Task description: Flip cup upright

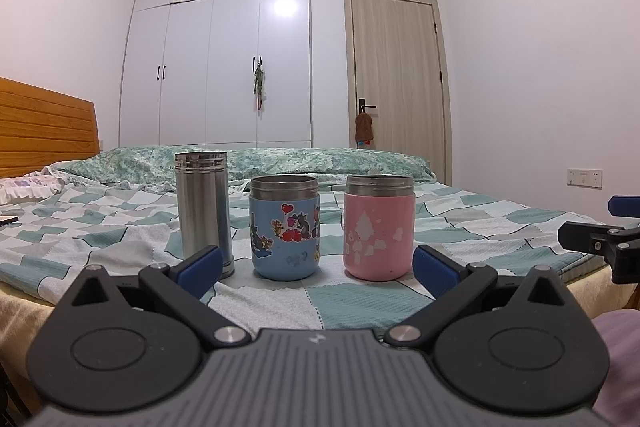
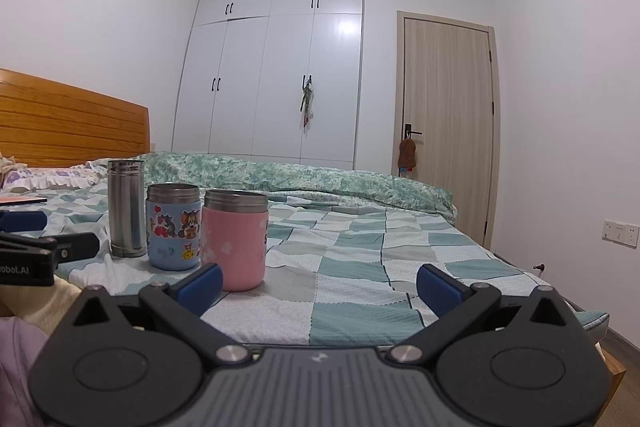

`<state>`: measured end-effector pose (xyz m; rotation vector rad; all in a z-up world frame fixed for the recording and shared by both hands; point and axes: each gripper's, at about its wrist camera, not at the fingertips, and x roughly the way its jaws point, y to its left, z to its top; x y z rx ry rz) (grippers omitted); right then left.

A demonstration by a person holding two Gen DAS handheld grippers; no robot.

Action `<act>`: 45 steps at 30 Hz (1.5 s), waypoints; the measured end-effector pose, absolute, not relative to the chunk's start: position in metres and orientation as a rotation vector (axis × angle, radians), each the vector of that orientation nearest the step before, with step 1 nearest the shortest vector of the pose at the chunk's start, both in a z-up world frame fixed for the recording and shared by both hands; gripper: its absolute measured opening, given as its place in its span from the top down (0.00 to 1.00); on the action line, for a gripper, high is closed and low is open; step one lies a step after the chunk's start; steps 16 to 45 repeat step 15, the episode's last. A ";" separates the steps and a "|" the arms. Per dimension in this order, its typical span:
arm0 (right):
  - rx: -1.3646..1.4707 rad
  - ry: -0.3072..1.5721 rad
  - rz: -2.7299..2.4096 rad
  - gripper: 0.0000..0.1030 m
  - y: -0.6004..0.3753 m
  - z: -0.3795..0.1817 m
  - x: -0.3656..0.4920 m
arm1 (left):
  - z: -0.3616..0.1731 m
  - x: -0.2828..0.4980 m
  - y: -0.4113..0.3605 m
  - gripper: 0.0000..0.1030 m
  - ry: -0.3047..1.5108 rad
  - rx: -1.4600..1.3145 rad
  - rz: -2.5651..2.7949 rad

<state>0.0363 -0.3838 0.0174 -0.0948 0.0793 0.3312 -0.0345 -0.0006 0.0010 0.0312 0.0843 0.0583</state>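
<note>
Three cups stand upright, mouths up, in a row on the checked bedspread: steel cup at left, blue cartoon cup in the middle, pink cup at right, near one another but apart. Left gripper: jaws wide open, holding nothing, low at the bed edge facing the row. Right gripper: jaws wide open, empty, offset right of the pink cup. White wardrobe and wooden door behind.
</note>
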 end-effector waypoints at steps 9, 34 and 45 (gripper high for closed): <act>-0.096 0.080 0.331 0.00 -0.383 0.017 0.036 | 0.001 -0.036 -0.001 0.00 0.076 0.032 0.049; -0.097 0.082 0.332 0.00 -0.383 0.016 0.036 | 0.001 -0.035 0.000 0.00 0.078 0.036 0.053; -0.097 0.082 0.332 0.00 -0.383 0.016 0.036 | 0.001 -0.035 0.000 0.00 0.078 0.036 0.053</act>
